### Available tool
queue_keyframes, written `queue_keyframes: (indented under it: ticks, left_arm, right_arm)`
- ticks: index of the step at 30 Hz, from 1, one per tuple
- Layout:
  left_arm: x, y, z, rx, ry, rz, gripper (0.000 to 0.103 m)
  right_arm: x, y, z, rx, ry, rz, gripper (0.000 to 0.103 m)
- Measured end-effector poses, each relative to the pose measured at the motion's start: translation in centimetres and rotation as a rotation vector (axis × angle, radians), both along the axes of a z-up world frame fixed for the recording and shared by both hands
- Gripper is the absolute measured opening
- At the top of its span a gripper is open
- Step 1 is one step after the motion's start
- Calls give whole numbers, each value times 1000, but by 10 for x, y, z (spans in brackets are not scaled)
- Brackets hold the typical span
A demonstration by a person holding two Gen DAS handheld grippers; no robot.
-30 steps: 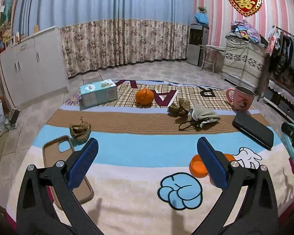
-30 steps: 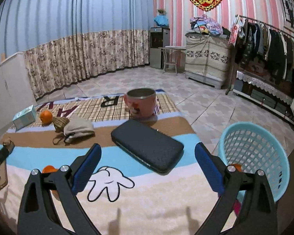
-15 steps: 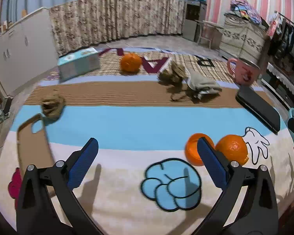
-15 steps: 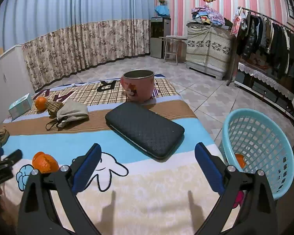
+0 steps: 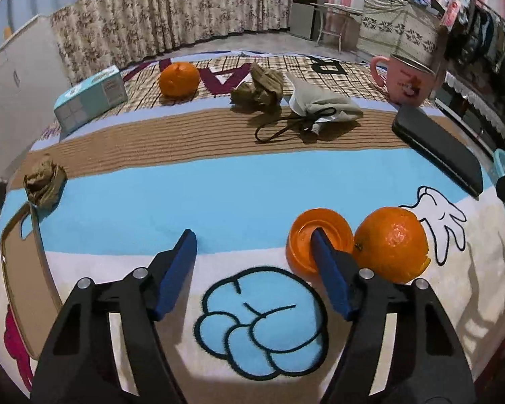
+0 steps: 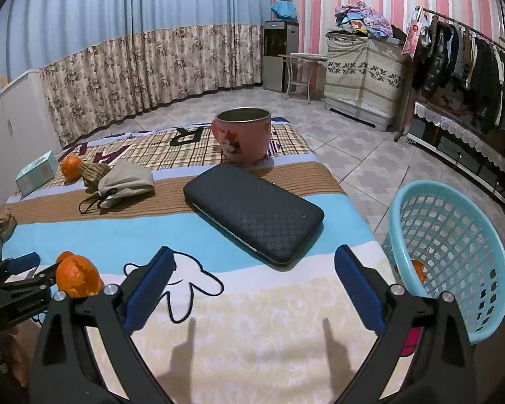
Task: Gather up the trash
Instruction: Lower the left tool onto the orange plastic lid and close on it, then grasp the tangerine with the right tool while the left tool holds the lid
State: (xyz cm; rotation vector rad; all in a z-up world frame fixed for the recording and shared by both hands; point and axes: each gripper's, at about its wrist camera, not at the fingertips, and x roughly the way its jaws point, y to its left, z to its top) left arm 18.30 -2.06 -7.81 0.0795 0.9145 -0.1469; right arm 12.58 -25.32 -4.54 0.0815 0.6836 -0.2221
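The orange peels (image 5: pixel 353 247) lay on the bench (image 5: pixel 219 202) just off my left gripper (image 5: pixel 254 262), its jaws open, right gripper (image 6: pixel 254 286) open too, one scrap already in the basket (image 6: pixel 454 235), paper wads (image 5: pixel 43 181) left.

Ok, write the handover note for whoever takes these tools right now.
Left tool: open, empty, low over the blanket; its right finger sits in front of the orange peel cup.
Right tool: open, empty, above the blanket edge beside the blue basket.
Trash on the blanket: the peel cup and a second peel piece side by side, one crumpled brown paper at the left edge, another by the grey pouch.
Done: one orange scrap is in the basket.
Left: the peels and both papers. The whole orange looks like it stays.
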Motion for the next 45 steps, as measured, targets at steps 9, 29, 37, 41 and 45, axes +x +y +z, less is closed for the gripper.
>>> queue_keyframes:
  ticks: [9,29,37,41,45]
  left_arm:
    - [-4,-12,2,-4,-8,-78,27]
    - [-5,2,13,-1,-30,-36,5]
    - [-12,51,25,9,-60,41,2]
    - [-8,70,26,16,-53,93,2]
    - [-9,90,35,0,-76,144,2]
  right_arm:
    - [1,4,-3,0,7,4,94]
    - [-1,21,-1,-17,13,57,94]
    - [-5,51,4,-42,1,131,94]
    - [-6,68,4,-25,-3,165,94]
    - [-6,89,3,-33,3,202,94]
